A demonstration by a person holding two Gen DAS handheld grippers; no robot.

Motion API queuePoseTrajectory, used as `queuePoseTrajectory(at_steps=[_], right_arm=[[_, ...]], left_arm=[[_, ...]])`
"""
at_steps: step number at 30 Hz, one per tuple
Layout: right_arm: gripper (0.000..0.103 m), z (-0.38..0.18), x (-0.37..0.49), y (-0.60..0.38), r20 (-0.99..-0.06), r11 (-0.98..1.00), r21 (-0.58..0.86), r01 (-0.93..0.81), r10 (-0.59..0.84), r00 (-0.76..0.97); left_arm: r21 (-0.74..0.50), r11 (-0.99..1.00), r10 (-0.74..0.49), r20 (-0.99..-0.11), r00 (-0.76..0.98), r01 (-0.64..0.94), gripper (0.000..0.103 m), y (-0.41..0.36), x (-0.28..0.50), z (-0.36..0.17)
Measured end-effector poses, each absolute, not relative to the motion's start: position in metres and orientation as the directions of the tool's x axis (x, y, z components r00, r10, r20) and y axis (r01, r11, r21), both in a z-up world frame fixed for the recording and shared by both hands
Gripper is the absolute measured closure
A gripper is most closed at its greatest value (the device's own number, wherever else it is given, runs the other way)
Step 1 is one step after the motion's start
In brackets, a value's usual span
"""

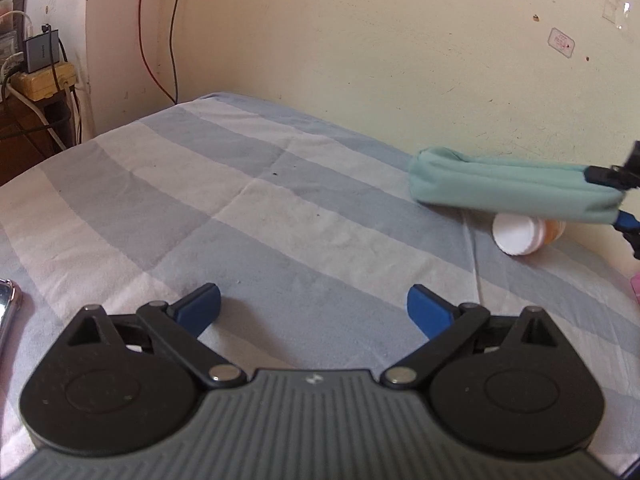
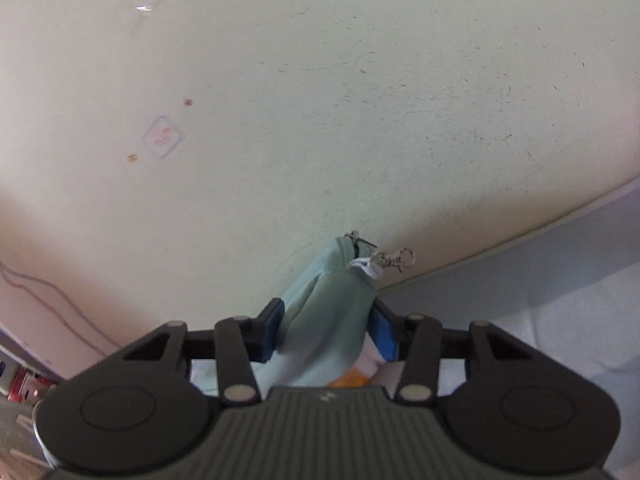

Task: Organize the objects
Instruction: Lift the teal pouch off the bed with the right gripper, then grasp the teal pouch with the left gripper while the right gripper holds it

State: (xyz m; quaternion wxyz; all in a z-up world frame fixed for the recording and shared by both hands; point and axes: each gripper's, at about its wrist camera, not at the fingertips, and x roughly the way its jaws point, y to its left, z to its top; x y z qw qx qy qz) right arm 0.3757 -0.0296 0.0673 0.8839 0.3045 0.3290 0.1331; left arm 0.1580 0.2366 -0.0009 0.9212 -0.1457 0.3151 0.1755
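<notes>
Left wrist view shows the left gripper (image 1: pixel 314 312) hovering low over a bed covered by a sheet (image 1: pixel 224 200) in wide pale blue and white stripes, its two blue-padded fingers (image 1: pixel 200 307) spread wide apart with nothing between them. Ahead and to the right, a mint-green fabric pouch (image 1: pixel 516 190) is held off the sheet, stretched out lengthwise in front of a cream wall (image 1: pixel 360 40). Its right end is pinched by the right gripper (image 1: pixel 618 200), which enters from the frame's right edge. Just below the pouch, an orange pill bottle with a white cap (image 1: pixel 518 235) lies on its side on the sheet, close to the wall, cap facing the camera. At the far left edge, the shiny rim of a phone (image 1: pixel 7 312) rests on the sheet. Red and black cables (image 1: pixel 158 32) hang down the wall, and a grey charger box (image 1: pixel 41 49) sits on a yellowish block on a dark wooden stand (image 1: pixel 24 136) in the left corner. A small sticker (image 1: pixel 561 42) marks the wall at upper right. Right wrist view looks up along the right gripper (image 2: pixel 330 332), whose blue pads are closed tightly on the mint-green pouch (image 2: pixel 328 320); the fabric bunches between them and rises toward the wall (image 2: pixel 320 100). A small metal clasp (image 2: pixel 394 259) dangles from the pouch's far end. A sliver of orange shows beneath the pouch, and the pale sheet (image 2: pixel 560 300) lies to the right.
</notes>
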Motion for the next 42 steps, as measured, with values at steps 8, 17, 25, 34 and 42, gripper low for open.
queuePoseTrajectory(at_steps=[8,17,25,34,42], right_arm=[[0.066,0.049,0.212,-0.089,-0.507,0.739,0.668,-0.086,0.537,0.675],[0.041,0.04,0.023,-0.229,-0.53,0.815,0.563,0.134,0.232,0.816],[0.027,0.05,-0.04,-0.258,-0.474,0.885,0.418,0.204,0.02,0.881],[0.001,0.034,0.008,-0.162,-0.556,0.981,0.15,-0.121,0.185,0.811],[0.0,0.028,0.051,-0.165,-0.623,0.97,0.173,-0.17,0.242,0.744]], left_arm=[[-0.139,0.911,0.222,-0.627,0.747,-0.388,0.002,0.233,0.154,-0.002],[-0.203,0.979,-0.103,-0.582,0.807,-0.021,0.002,0.189,0.141,-0.002],[-0.266,0.941,-0.332,-0.607,0.722,0.209,0.003,0.119,0.125,0.005],[-0.262,0.899,-0.435,-0.621,0.652,0.351,0.003,0.056,0.115,0.014],[-0.219,0.913,-0.394,-0.697,0.599,0.345,0.013,0.017,0.122,-0.002]])
